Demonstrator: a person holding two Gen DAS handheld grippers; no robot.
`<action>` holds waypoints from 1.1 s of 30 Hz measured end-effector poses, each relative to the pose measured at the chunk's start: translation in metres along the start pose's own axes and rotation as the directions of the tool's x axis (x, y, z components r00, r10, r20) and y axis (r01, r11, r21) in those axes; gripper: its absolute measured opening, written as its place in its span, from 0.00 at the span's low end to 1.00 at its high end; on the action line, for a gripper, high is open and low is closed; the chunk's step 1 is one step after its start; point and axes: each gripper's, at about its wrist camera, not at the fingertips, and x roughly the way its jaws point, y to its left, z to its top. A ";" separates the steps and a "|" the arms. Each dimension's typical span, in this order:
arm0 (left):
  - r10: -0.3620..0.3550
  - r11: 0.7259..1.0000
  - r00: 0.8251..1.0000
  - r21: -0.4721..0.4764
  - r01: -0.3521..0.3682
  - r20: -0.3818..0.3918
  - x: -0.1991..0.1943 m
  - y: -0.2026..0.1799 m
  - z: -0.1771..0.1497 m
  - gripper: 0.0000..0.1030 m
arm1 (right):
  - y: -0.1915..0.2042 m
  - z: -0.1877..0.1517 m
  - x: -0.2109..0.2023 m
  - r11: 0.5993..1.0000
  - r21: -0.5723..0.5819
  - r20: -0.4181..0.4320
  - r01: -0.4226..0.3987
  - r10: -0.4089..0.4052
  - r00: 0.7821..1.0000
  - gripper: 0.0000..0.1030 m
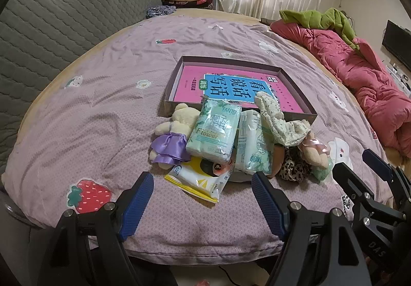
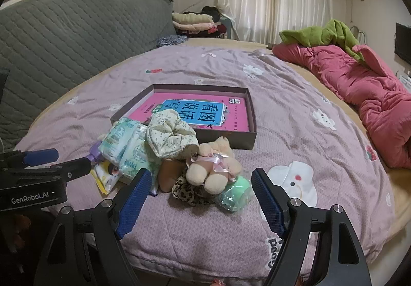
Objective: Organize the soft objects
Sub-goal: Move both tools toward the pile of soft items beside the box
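Both grippers, left (image 1: 203, 205) & right (image 2: 200, 200), hang w/ jaws apart, empty, over the bed's near edge, pile of soft things just ahead: I'd pinch the bear (image 2: 214, 168) at its middle, lift straight, drop into the box (image 2: 253, 119) behind.

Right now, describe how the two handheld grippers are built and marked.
Both match: the left gripper and right gripper each have black angular frames with silver bolts and blue textured pads lining the fingers. The left one's body carries white "GenRobot.AI" lettering; the right one's side shows "DAS". No sleeves or cables show.
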 end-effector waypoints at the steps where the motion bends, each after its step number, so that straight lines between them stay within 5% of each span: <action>1: -0.001 1.000 1.000 -0.001 0.001 -0.002 0.000 0.000 0.000 0.76 | 0.001 0.000 0.000 1.000 0.000 -0.001 0.001 -0.001 1.000 0.79; 13: 0.008 1.000 1.000 -0.024 -0.007 0.028 0.002 0.010 0.002 0.76 | -0.012 -0.003 0.008 0.999 0.035 -0.020 0.007 -0.006 1.000 0.79; 33: -0.043 0.999 0.999 0.002 0.043 -0.033 0.044 0.012 0.007 0.76 | -0.028 -0.009 0.043 0.999 0.037 -0.074 -0.009 0.012 0.997 0.79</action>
